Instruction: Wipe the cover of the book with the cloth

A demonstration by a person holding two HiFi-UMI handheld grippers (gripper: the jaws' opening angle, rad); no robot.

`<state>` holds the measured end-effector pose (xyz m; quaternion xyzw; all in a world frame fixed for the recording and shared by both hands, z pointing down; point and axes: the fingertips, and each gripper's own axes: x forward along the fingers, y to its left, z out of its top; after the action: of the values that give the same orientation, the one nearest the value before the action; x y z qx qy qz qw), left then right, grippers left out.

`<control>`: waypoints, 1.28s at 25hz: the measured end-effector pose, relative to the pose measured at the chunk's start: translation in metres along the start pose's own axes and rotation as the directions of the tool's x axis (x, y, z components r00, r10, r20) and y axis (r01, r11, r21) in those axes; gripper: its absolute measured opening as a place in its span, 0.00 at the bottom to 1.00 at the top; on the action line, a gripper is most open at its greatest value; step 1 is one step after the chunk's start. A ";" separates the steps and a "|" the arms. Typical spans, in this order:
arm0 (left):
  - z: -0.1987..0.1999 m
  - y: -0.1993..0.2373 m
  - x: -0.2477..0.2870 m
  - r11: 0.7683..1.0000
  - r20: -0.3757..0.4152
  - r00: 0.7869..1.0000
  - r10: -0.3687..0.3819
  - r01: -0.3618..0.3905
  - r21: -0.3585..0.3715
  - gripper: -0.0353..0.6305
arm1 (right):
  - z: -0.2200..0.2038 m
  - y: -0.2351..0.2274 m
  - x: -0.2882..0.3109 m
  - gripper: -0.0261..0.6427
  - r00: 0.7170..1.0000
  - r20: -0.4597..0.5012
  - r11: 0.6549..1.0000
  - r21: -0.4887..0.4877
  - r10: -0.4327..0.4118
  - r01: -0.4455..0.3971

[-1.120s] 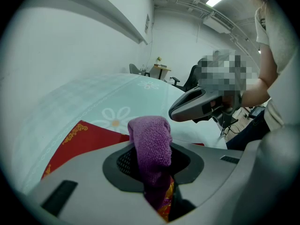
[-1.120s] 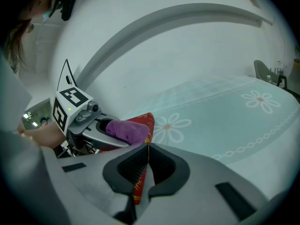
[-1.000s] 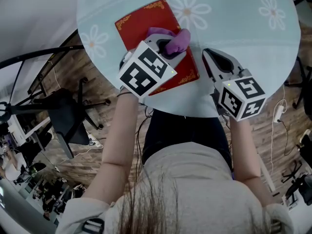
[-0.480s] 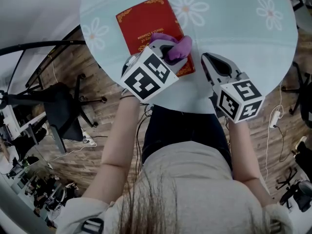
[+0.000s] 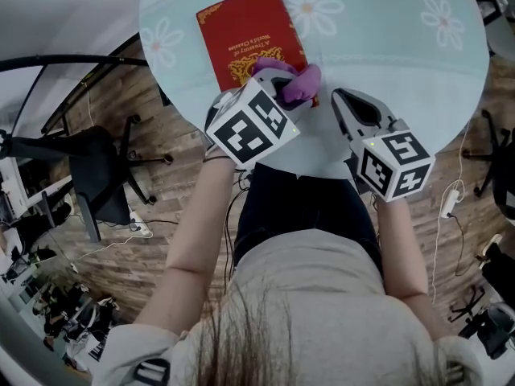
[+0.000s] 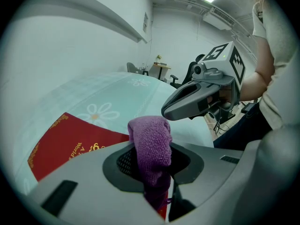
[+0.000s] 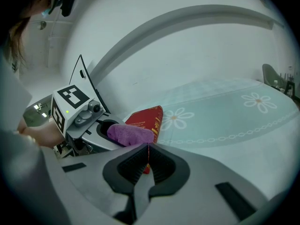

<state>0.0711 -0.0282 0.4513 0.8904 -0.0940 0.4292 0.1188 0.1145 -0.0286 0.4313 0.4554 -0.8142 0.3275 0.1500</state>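
— Well, over on the pale flowered counter point(image 5: 386, 47): red book point(image 5: 241, 39), lying flat near the front edge.
— And smaller?
— Left gripper point(image 5: 279, 77) clamped on purple cloth point(image 5: 302, 84) at the book's near corner. Right gripper point(image 5: 344, 100) just beside, jaws together, empty.

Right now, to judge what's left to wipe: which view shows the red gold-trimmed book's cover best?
The head view: the red gold-trimmed book shows almost whole from above, the purple fuzzy cloth covering its near corner. The left gripper view shows only one part beside the cloth; the right gripper view sees it foreshortened, partly behind the cloth.
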 end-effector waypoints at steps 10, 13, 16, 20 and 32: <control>-0.002 -0.018 0.001 1.000 0.002 1.000 -0.004 0.004 0.011 0.24 | -0.008 0.009 -0.009 0.07 1.000 -0.003 1.000 -0.023 0.018 -0.018; -0.004 -0.022 0.001 1.000 -0.005 1.000 -0.010 0.011 0.020 0.24 | -0.008 0.008 -0.011 0.07 1.000 0.001 1.000 -0.025 0.015 -0.015; -0.004 -0.026 0.001 1.000 -0.012 1.000 -0.015 0.015 0.020 0.24 | -0.006 0.007 -0.013 0.07 1.000 0.004 0.999 -0.037 0.011 -0.011; -0.002 -0.035 0.001 0.999 -0.008 1.000 -0.012 0.012 0.036 0.24 | -0.004 0.006 -0.019 0.07 1.000 0.011 0.999 -0.043 0.017 -0.017; 0.024 -0.034 -0.018 0.993 0.223 0.971 0.082 -0.060 -0.106 0.24 | 0.021 0.000 -0.025 0.07 0.999 0.044 0.997 -0.076 0.010 -0.006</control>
<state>0.0866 -0.0014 0.4183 0.9227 -0.1599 0.3235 0.1358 0.1291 -0.0267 0.4018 0.4533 -0.8310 0.2868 0.1474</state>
